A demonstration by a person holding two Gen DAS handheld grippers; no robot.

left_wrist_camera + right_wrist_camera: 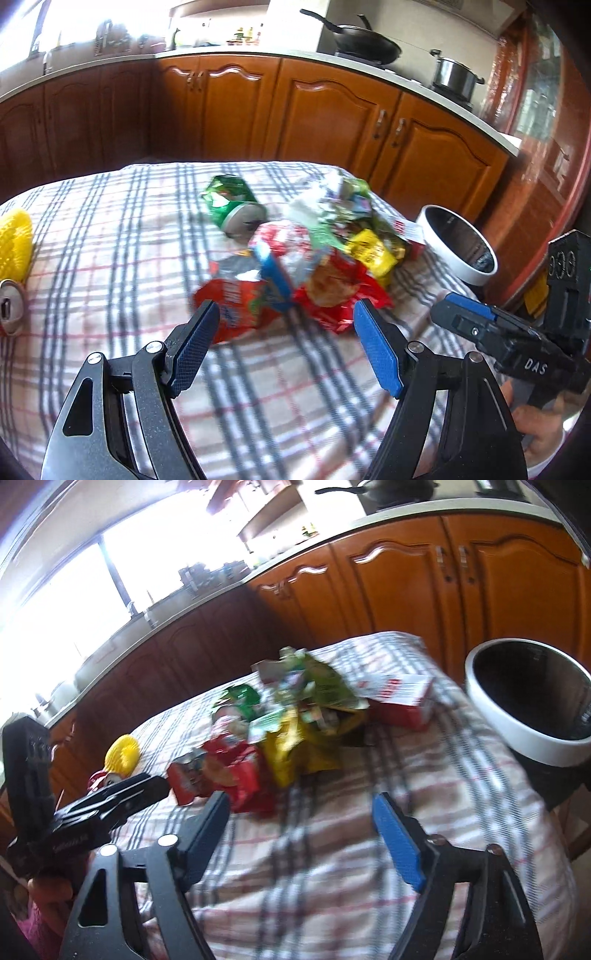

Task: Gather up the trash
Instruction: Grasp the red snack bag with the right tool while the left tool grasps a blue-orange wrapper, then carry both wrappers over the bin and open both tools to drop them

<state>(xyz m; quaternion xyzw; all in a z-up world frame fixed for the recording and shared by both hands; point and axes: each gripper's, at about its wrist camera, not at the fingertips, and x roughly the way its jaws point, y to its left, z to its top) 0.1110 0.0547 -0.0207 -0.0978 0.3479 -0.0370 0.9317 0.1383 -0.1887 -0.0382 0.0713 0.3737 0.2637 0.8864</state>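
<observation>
Both grippers hover over a table covered with a checked cloth (110,229), and neither one holds anything. The left gripper (286,338) has its jaws apart, with only cloth between the pads. The right gripper (301,830) is also released and empty.

The trash is in a loose heap in the middle of the table: red snack bags (332,291), a yellow wrapper (291,753), green packets (325,686) and a crushed green can (236,206). A red and white carton (402,698) lies at the far side of the heap, near the bin (528,705), which stands just beside the table edge with its white rim open upward. Another can (9,306) and a yellow object (14,243) lie well apart, on the left.

The pictures are blurred, so I cannot tell exactly where one bag ends and the next begins. For a good grasp, I think each gripper should go low to the nearest red bag, take one firm crumpled fold and not the slippery flat face, and close fully before lifting. The right one is nearer the bin, so it is better for the carrying.
</observation>
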